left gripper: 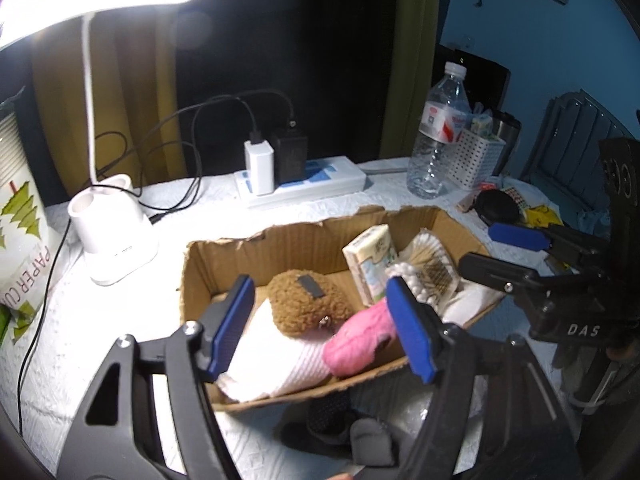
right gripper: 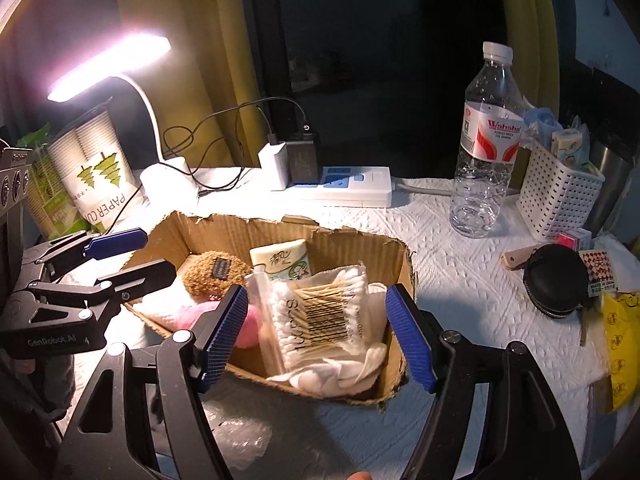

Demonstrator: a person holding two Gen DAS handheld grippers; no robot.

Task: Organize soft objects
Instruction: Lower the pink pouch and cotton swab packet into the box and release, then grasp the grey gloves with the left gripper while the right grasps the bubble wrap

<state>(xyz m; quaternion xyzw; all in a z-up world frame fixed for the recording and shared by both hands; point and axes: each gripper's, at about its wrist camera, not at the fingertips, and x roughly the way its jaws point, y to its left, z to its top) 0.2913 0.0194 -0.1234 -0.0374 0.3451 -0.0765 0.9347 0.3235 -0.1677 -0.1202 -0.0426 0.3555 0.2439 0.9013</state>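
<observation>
A torn cardboard box (left gripper: 224, 252) (right gripper: 360, 240) sits mid-table. It holds a brown fuzzy pouch (left gripper: 306, 302) (right gripper: 214, 270), a pink plush item (left gripper: 356, 340) (right gripper: 248, 330), a white cloth (left gripper: 276, 364), a tissue pack (left gripper: 372, 264) (right gripper: 284, 260), a bag of cotton swabs (left gripper: 424, 268) (right gripper: 320, 312) and cotton pads (right gripper: 336, 376). My left gripper (left gripper: 324, 326) is open and empty above the box's near left part; it also shows in the right wrist view (right gripper: 132, 254). My right gripper (right gripper: 318, 336) is open and empty over the swabs; it also shows in the left wrist view (left gripper: 486, 248).
A desk lamp (left gripper: 116, 240), a power strip with chargers (left gripper: 304, 184) (right gripper: 348, 188), a water bottle (left gripper: 440, 132) (right gripper: 486, 144), a white basket (left gripper: 478, 158) (right gripper: 558, 200), a black round case (right gripper: 556, 280) and a paper cup pack (right gripper: 96, 176) surround the box. Dark fabric (left gripper: 348, 428) lies in front.
</observation>
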